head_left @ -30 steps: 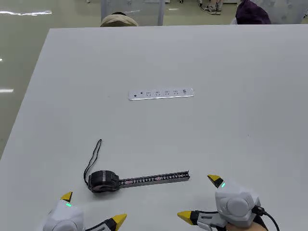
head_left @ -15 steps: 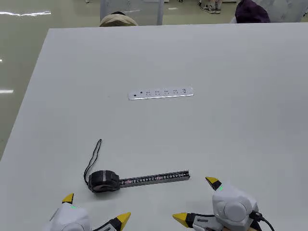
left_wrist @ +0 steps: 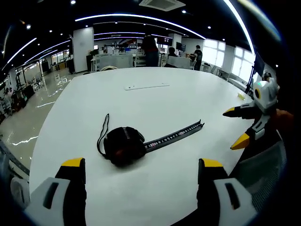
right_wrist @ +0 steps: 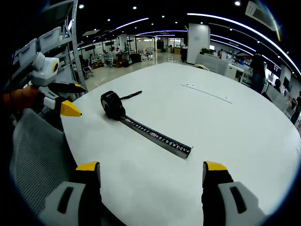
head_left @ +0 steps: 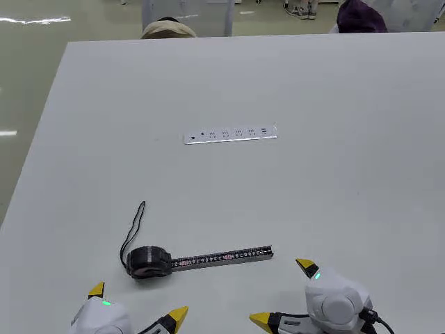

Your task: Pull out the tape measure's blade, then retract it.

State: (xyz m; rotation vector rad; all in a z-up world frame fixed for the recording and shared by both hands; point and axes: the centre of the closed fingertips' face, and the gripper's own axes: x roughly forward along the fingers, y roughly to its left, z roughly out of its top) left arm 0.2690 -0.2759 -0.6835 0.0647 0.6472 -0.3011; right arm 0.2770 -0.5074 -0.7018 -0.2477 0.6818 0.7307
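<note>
A black tape measure (head_left: 148,261) lies on the white table (head_left: 278,90) near the front edge, with its wrist strap (head_left: 132,231) looping away from me. Its blade (head_left: 224,257) sticks out to the right and rests flat. My left gripper (head_left: 135,304) hovers open just in front of the case, which sits ahead of its jaws in the left gripper view (left_wrist: 123,145). My right gripper (head_left: 281,292) is open, in front of and a little right of the blade's tip (right_wrist: 186,151). Neither gripper touches the tape measure (right_wrist: 112,104).
A white power strip (head_left: 230,133) lies flat in the middle of the table. Beyond the far edge sit a beige object (head_left: 165,29) and a person in dark clothes (head_left: 360,15). The floor drops away to the left of the table.
Both grippers have drawn back slightly toward me and lower in the head view. The tape measure and its blade lie as before.
</note>
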